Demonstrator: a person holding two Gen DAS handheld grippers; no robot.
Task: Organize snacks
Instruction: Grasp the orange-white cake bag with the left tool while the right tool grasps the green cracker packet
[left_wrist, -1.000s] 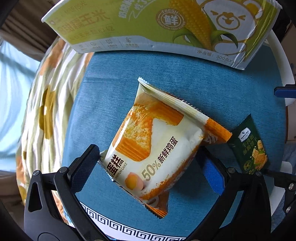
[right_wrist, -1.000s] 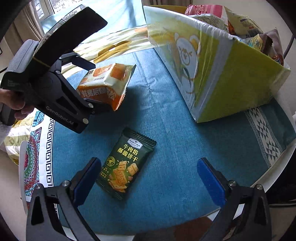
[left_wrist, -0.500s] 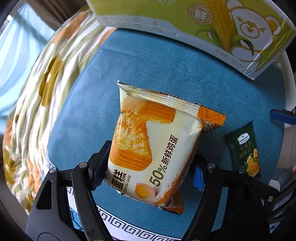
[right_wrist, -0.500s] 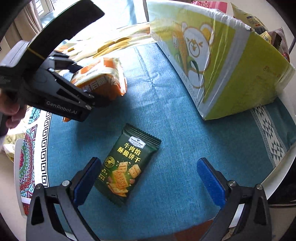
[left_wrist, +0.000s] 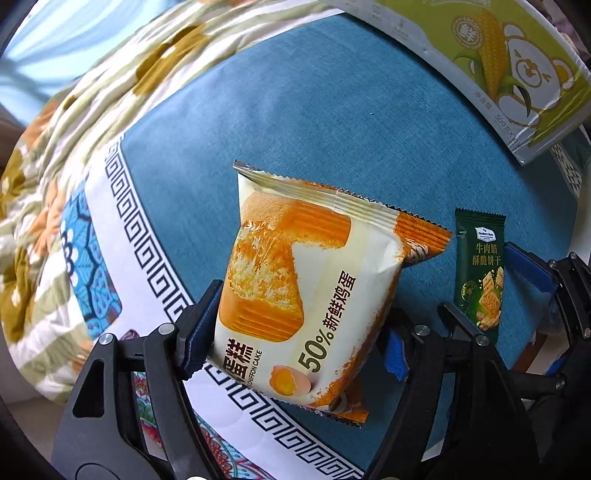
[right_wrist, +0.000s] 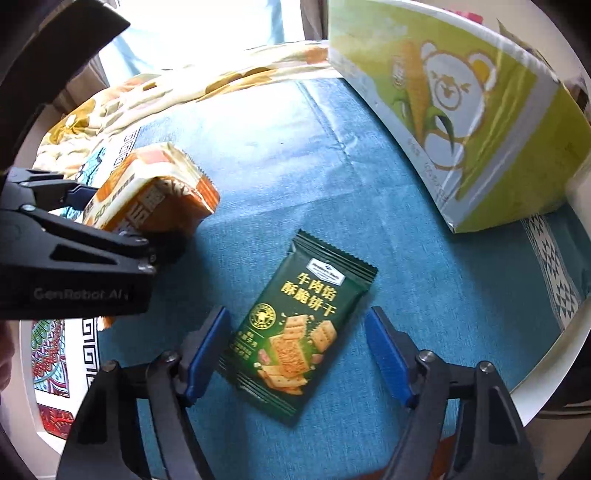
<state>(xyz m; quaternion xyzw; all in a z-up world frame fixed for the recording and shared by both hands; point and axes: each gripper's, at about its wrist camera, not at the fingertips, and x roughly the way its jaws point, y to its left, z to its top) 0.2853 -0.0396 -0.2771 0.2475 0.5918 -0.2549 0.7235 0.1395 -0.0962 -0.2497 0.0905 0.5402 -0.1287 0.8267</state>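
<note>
A: What is held between the jaws of the left gripper (left_wrist: 295, 332)?

B: A chiffon cake packet (left_wrist: 306, 288) is clamped there, its lower half between the two blue pads, its crimped top edge pointing forward beyond the fingertips. It appears to be lifted clear of the blue tablecloth (left_wrist: 332, 122), though this is judged rather than plainly seen.

A: And the right gripper (right_wrist: 295, 350)?

B: Its jaws are spread wide and nothing is gripped. A green cracker packet (right_wrist: 295, 325) lies flat on the cloth directly between them, its lower part level with the pads and a gap left on each side. No contact is made yet.

A: Which step is considered to be in hand?

B: Two are judged to be under way: the cake is picked and ready to be carried, and the crackers are lined up for a grasp. The green corn-print box (right_wrist: 461, 122) stands well forward and to the right of the right jaws; it is taken to be the destination.

A: What is called for next?

B: The right jaws would need to be lowered to the cloth and closed across the thin packet's width, so that an edge is caught and not slid over. The cake would then be carried forward over the box rim and released.
</note>
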